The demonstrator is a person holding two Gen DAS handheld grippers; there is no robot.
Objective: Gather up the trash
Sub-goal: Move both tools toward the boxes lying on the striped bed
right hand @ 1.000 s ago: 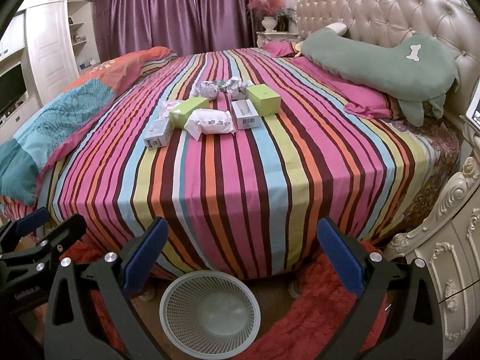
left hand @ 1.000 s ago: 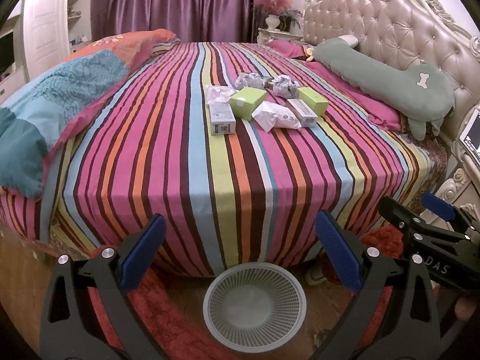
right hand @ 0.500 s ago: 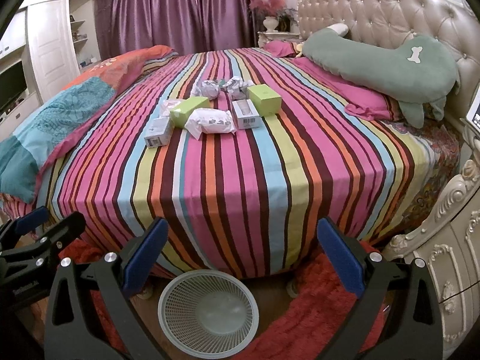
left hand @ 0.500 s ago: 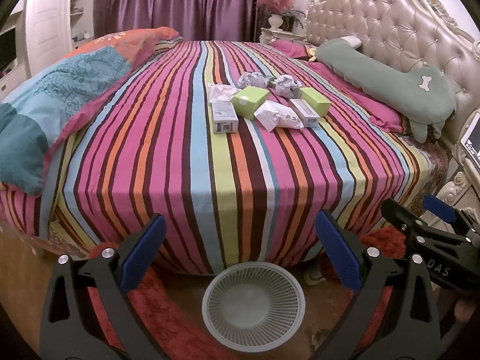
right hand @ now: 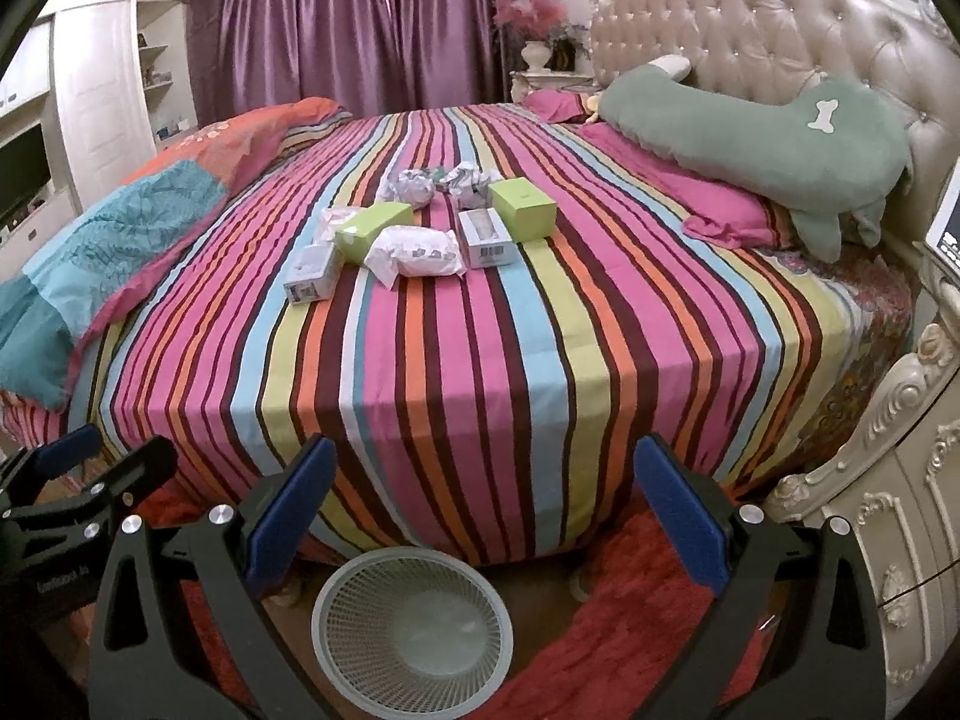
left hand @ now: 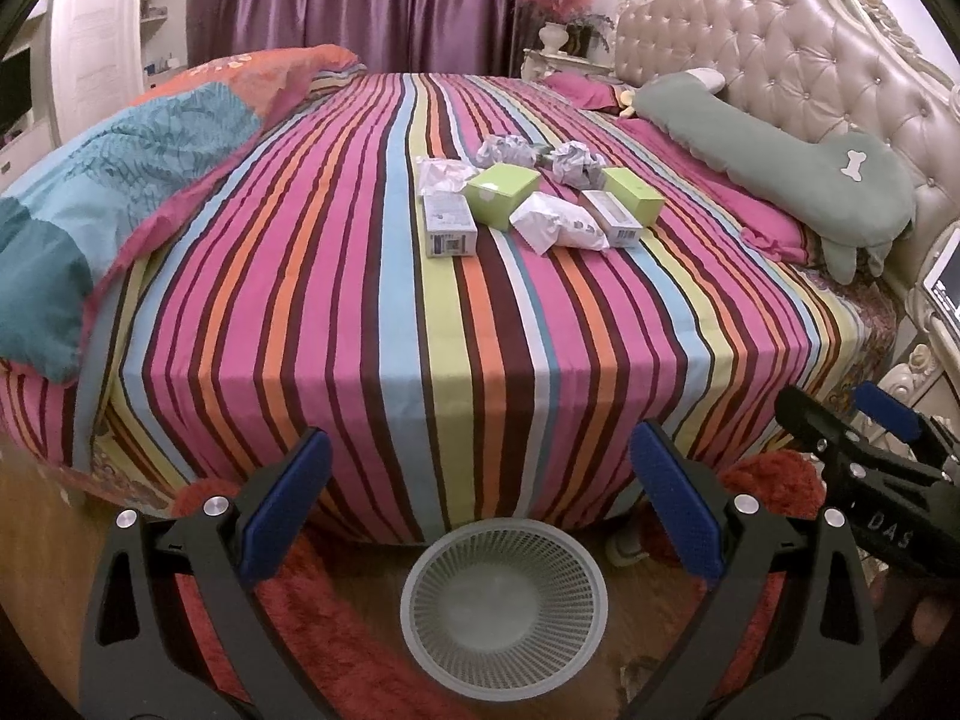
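Note:
A cluster of trash lies mid-bed on the striped sheet (left hand: 480, 312): two green boxes (left hand: 503, 194) (right hand: 522, 210), two white cartons (left hand: 449, 224) (right hand: 486, 237), a white packet (left hand: 558, 222) (right hand: 417, 252) and crumpled paper balls (left hand: 507, 150) (right hand: 414, 186). A white mesh waste basket (left hand: 503, 600) (right hand: 411, 624) stands empty on the floor at the bed's foot. My left gripper (left hand: 480, 498) hangs open above the basket, far short of the trash. My right gripper (right hand: 480, 504) is open too, beside it on the right.
A teal and orange quilt (left hand: 120, 180) is bunched on the bed's left side. A green bone-shaped pillow (left hand: 780, 156) leans on the tufted headboard (right hand: 780, 30). A red rug (right hand: 630, 630) covers the floor. An ornate cream cabinet (right hand: 888, 540) stands right.
Both grippers have drifted slightly toward the bed; the view of the trash and basket shifts only a little. Both stay open and empty.

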